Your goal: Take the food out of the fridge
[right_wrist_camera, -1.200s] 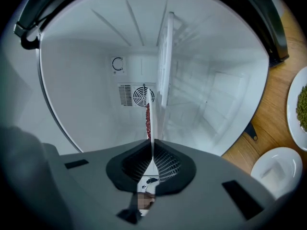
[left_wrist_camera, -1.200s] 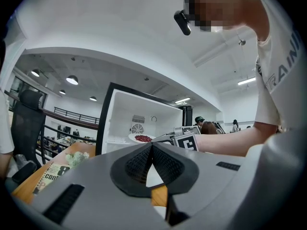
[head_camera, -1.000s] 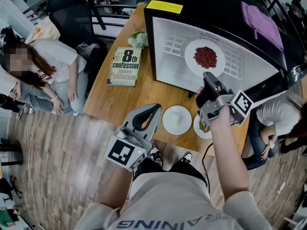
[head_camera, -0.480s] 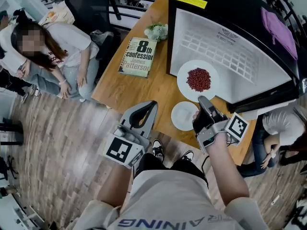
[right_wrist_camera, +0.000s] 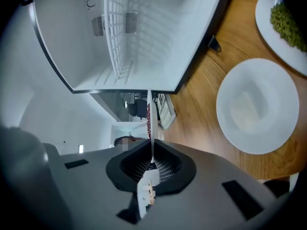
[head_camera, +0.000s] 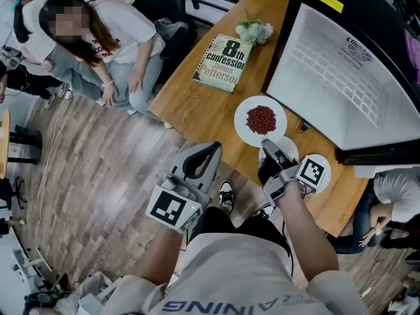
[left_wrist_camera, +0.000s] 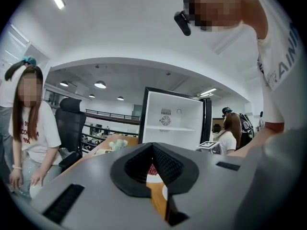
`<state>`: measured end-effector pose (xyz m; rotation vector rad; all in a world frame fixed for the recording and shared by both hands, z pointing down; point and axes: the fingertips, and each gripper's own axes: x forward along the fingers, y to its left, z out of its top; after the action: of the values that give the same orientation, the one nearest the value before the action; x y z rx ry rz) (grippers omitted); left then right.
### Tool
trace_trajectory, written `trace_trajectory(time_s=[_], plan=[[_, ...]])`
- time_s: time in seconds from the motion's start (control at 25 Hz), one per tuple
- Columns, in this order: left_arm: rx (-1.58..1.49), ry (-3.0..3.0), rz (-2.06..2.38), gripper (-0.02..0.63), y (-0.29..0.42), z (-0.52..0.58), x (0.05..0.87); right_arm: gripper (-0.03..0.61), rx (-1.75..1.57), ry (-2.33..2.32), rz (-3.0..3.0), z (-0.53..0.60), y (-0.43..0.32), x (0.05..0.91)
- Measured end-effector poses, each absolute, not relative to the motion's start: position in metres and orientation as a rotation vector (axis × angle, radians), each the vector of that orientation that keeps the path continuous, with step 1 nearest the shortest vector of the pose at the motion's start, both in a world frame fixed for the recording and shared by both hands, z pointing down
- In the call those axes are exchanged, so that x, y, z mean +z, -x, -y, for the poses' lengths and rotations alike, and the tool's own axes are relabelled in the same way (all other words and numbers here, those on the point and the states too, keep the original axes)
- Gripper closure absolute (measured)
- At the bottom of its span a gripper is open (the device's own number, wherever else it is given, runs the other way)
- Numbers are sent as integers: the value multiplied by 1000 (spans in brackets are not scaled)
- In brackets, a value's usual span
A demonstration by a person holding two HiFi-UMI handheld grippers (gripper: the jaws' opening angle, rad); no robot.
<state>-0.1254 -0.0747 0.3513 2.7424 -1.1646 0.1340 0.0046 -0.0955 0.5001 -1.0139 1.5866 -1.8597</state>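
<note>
Beans (head_camera: 261,118) on a white plate (head_camera: 243,131) are outside the fridge (head_camera: 341,71), over the table (head_camera: 197,104), and my right gripper (head_camera: 270,151) pinches the near rim. Its own view shows that rim edge-on between the pads, plus an empty plate (right_wrist_camera: 256,107) and a plate of greens (right_wrist_camera: 285,20), both mostly covered from above. My left gripper (left_wrist_camera: 152,150) is pressed together on nothing.

Table (head_camera: 203,110): warm wood, smooth, soft sheen, grain showing
Floor (head_camera: 98,176): grey-brown wood-look planks, matt
Plate of red beans (head_camera: 244,131): white, glossy, looks ceramic; the beans dull dark red
Fridge (head_camera: 308,58): smooth white plastic lining, black outer shell
Wire shelf (right_wrist_camera: 117,37): white coated wire
Book (head_camera: 225,62): paper cover, slight gloss
Left gripper (left_wrist_camera: 152,147): matt grey plastic shell, black ribbed pads (left_wrist_camera: 166,165)
</note>
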Motion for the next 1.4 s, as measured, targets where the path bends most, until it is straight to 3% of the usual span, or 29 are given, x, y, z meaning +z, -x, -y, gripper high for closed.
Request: trace_trajectory(time_s=[0.6, 1.32, 1.4], plan=[[194, -2654, 1224, 606, 169, 64, 383, 548, -2060, 1045, -1551, 102, 66, 591], [194, -2659, 1186, 606, 161, 69, 388, 545, -2107, 1167, -1604, 93, 70, 619], [190, -2663, 1183, 606, 159, 70, 386, 465, -2100, 1194, -1630, 91, 70, 620]])
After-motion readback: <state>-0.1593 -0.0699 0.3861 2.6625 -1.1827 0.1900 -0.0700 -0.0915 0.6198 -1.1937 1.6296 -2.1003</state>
